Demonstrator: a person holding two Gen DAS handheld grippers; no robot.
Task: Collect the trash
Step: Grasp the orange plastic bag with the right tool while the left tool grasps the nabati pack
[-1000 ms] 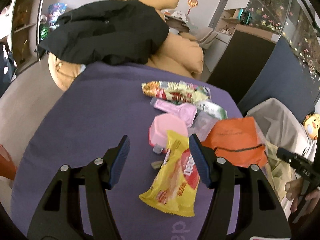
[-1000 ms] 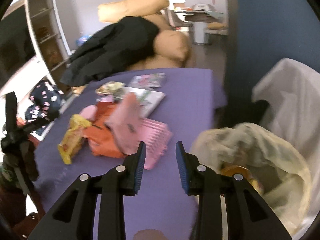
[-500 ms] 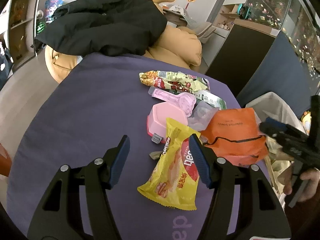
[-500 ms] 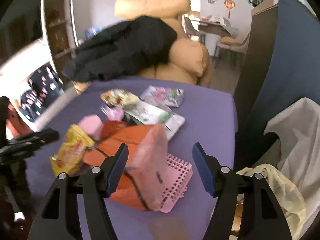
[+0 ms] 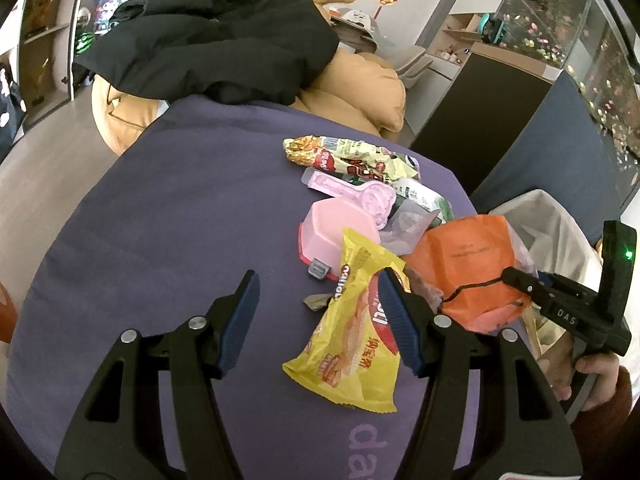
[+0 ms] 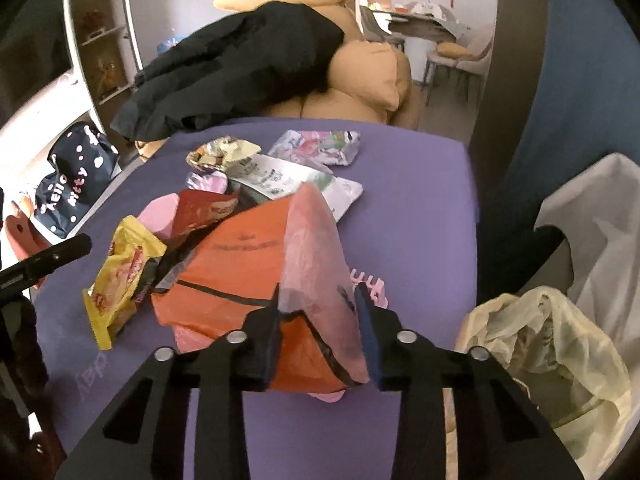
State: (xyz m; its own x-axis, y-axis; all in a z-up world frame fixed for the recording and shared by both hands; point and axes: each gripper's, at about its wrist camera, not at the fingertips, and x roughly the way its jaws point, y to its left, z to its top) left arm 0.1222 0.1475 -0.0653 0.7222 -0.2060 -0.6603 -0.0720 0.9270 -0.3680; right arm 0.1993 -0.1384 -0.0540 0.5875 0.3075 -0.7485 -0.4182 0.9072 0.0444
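We see a black coat [image 5: 208, 36] heaped on tan cushions [image 5: 360, 92] behind the purple surface [image 5: 168, 208], with open shelves [image 6: 96, 40] along a pale wall.

Your two views are evenly lit by soft daylight, with faint shadows. Fisheye bending curves everything near the dark corners. The right view is softer and hazier, washed out at the shelf [image 6: 100, 40]; the left view is sharp.

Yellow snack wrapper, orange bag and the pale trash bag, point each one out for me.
yellow snack wrapper [image 5: 352, 332], left wrist view, middle of its printed face.
orange bag [image 6: 240, 268], right wrist view, its broad orange side.
pale trash bag [image 6: 560, 344], right wrist view, crumpled plastic near its open mouth.
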